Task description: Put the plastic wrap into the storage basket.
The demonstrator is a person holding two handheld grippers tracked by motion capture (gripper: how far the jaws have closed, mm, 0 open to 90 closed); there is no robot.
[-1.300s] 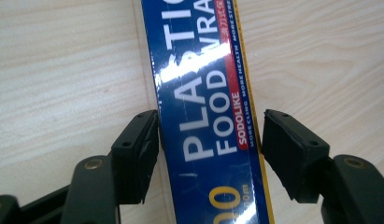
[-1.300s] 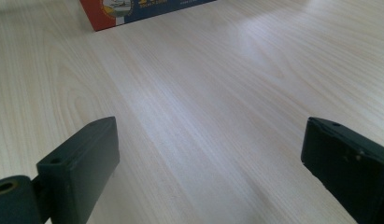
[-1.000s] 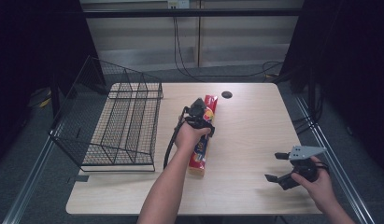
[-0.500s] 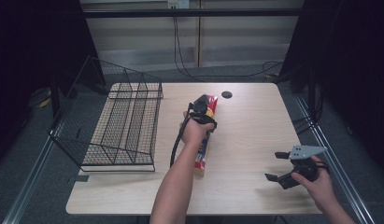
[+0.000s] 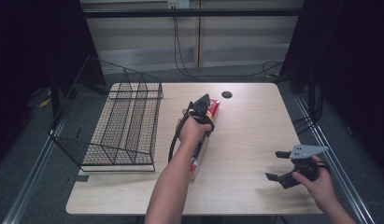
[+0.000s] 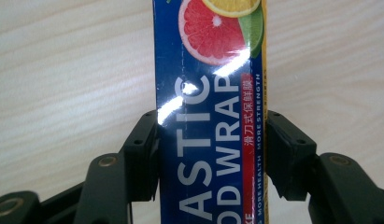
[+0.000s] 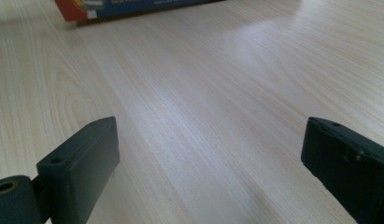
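Straddling the plastic wrap box (image 6: 210,116) mid-tabletop (image 5: 255,126), the left claw (image 5: 201,108) pinches its long sides; the box's axis runs near-to-far. Right claw (image 5: 279,164), spread and empty, hovers well apart, near-right.

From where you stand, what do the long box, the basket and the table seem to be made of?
The long box looks like glossy printed cardboard: glare streaks cross its lettering and its edges are sharp. The basket seems to be thin black metal wire, an open grid, probably coated. The table shows pale wood grain with a matte sheen, possibly laminate.
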